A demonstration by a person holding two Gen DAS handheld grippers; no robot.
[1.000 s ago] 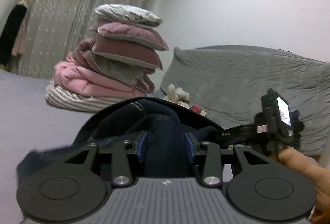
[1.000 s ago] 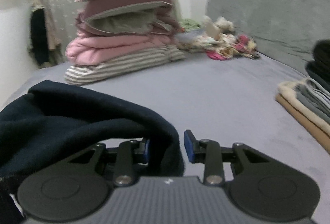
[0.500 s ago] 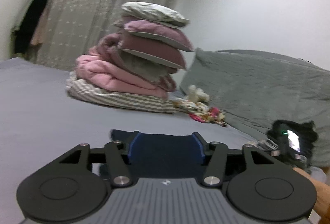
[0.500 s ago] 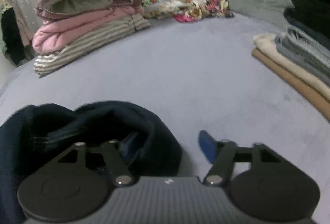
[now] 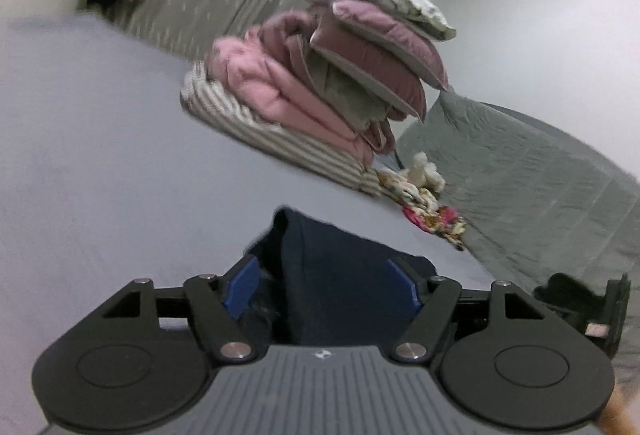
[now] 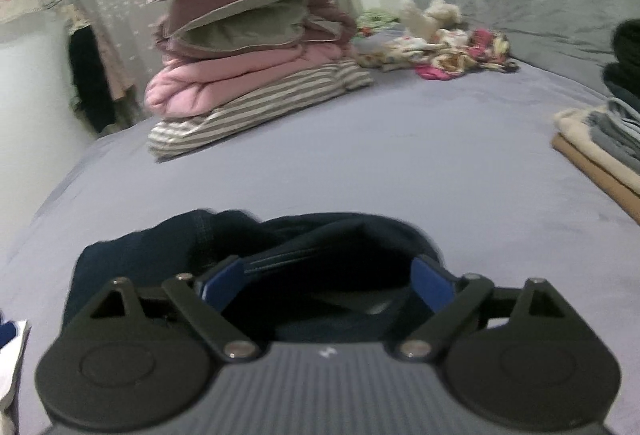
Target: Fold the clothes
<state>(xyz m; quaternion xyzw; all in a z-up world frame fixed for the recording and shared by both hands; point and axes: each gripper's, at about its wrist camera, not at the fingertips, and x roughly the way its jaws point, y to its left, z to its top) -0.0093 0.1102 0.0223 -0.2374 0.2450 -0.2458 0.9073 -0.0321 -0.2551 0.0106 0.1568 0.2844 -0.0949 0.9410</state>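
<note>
1. Releasing is what both views show: the left gripper [image 5: 322, 287], clamped on the dark navy garment [image 5: 340, 275] a second ago, now stands with its blue pads spread wide, the cloth lying loose between them.
2. Likewise the right gripper [image 6: 326, 285], which had cloth against only one pad a second ago, is now spread wide, with the dark navy garment [image 6: 256, 251] bunched between and just ahead of its pads.
3. The garment, lifted a second ago, now rests on the bed [image 6: 400, 163] in a low heap directly in front of both grippers.
4. My judgement: a fold or a set-down has just ended; the heap looks rumpled rather than flat, so it may need smoothing or regrasping, though blur hides its edges.
5. Far ahead and to the left of the right gripper stands a stack of pillows and quilts [image 6: 248, 35]; to its right lies a pile of folded clothes [image 6: 600, 147].
6. No brand, label or readable writing shows; only a small pale emblem marks each gripper body, too small to read.
</note>
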